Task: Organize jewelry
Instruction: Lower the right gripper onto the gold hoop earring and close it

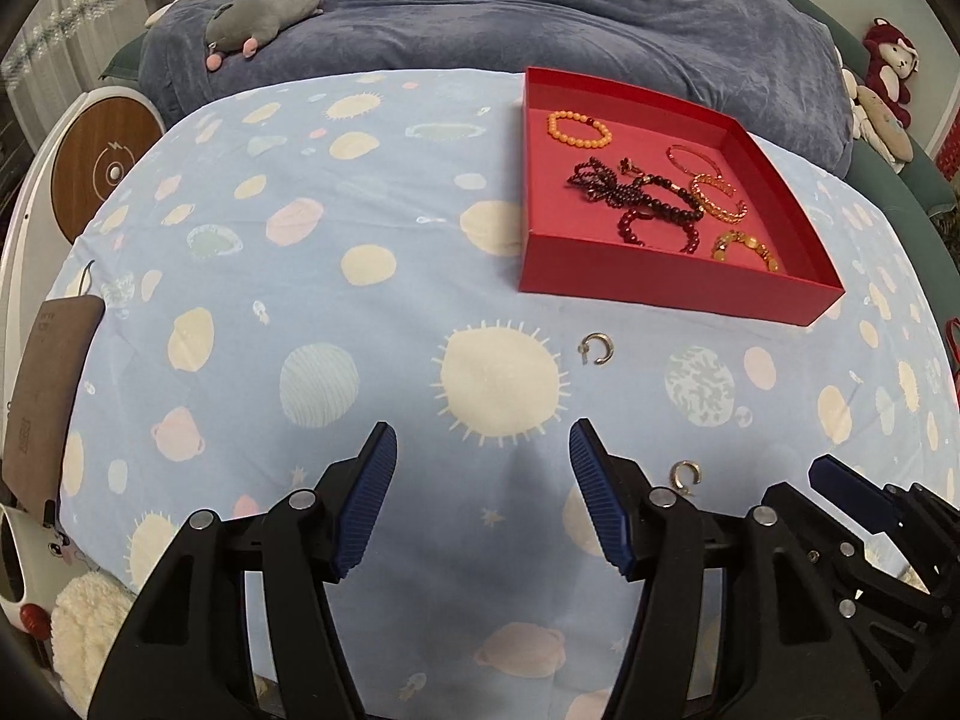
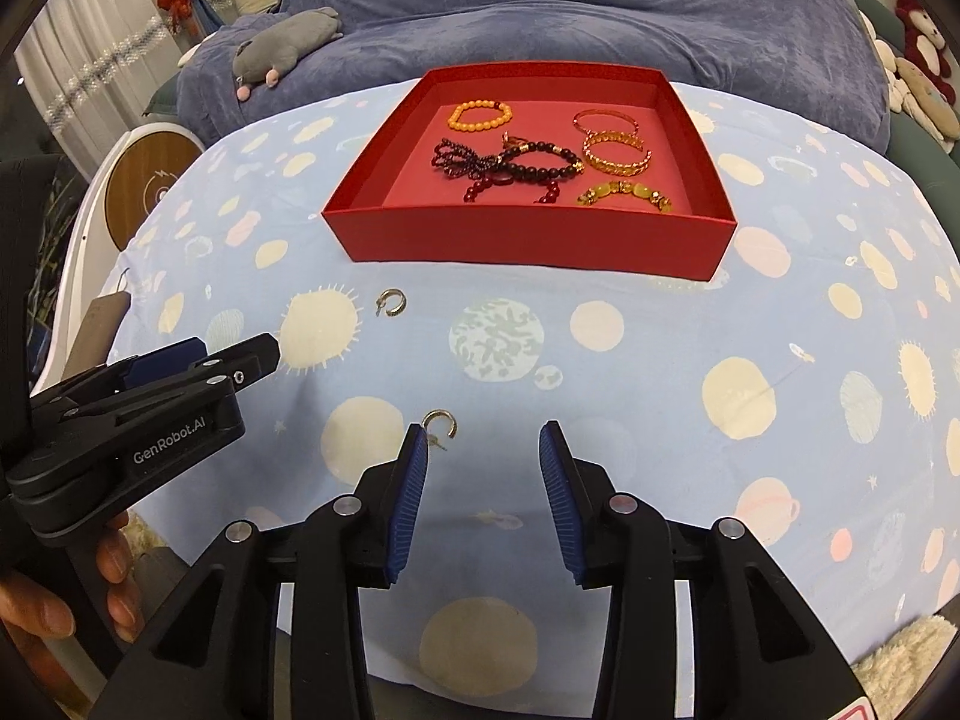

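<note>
Operator: While both tools stand with jaws apart and empty, I see the near earring (image 2: pixel 440 423) just beside the right gripper (image 2: pixel 483 444), off its left finger.

Checker: Risk?

Operator: It is thin and flat on the sheet (image 2: pixel 630 372); I judge the pads may pinch cloth or flick it away.

Checker: Count?

Operator: Two earrings on the sheet, the far earring (image 1: pixel 596 348) ahead of the left gripper (image 1: pixel 483 444). One red box (image 2: pixel 528 240); about seven bracelets inside, some tangled.
</note>
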The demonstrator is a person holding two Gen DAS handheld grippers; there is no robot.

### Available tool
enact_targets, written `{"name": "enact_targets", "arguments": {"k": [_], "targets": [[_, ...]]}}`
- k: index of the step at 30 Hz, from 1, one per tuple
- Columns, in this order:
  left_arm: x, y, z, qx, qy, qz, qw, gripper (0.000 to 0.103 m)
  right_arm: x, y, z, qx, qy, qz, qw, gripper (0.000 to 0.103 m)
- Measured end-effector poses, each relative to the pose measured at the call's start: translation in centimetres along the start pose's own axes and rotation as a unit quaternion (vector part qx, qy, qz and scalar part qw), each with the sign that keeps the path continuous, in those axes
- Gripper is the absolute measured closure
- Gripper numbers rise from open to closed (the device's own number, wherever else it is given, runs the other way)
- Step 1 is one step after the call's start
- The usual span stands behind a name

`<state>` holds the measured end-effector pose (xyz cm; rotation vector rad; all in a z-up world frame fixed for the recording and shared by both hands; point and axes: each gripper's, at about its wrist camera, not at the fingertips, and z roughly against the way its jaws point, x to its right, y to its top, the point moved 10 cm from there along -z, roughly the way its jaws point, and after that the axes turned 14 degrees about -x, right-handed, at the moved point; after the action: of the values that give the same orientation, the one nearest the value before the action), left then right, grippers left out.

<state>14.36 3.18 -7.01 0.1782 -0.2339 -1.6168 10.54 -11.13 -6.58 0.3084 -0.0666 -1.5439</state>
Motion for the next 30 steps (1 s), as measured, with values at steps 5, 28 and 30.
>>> {"name": "enact_targets", "arguments": {"k": [5, 28, 30], "targets": [[-1.5, -1.1, -0.8, -0.009, 0.007, 0.016, 0.9998, 0.046, -0.8, -0.2, -1.3, -0.012, 0.001, 0.007, 1.0, 0.064], [-2.6, -2.1, -1.9, -0.021, 0.01, 0.03, 0.9993, 0.043, -2.4, 0.7, -5.2, -0.027, -0.035, 0.042, 0.998, 0.067], [-2.5, -2.1, -2.0, -0.022, 0.01, 0.031, 0.9992, 0.043, -2.3, 0.7, -5.2, -0.024, -0.038, 0.042, 0.998, 0.071]]}}
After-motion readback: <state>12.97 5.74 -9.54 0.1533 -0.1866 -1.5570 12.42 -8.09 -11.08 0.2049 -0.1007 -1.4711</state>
